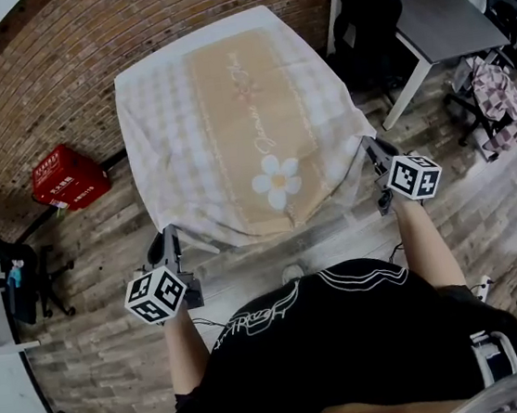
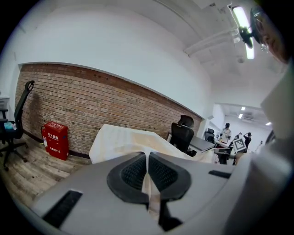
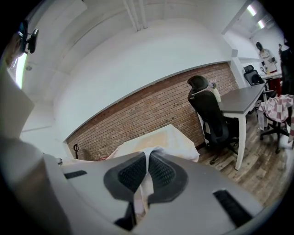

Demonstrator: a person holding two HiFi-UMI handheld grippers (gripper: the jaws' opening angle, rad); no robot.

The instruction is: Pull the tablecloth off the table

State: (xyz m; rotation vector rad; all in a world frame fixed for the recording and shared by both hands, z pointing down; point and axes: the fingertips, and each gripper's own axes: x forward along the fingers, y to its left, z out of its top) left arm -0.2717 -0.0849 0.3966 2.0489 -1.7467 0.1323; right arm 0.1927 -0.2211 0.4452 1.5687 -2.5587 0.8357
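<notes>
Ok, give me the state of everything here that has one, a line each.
tablecloth: spread over the table, both near corners pinched and drawn toward the person.
left claw: shut on the tablecloth's near left corner.
right claw: shut on the tablecloth's near right corner.
table: hidden under the tablecloth.
office chair: upright, pushed up to the grey desk.

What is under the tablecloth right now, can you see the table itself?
Only the tablecloth shows: it drapes over the whole top and hangs down the sides, so the table beneath is covered. The left gripper and right gripper each pinch a near corner.
</notes>
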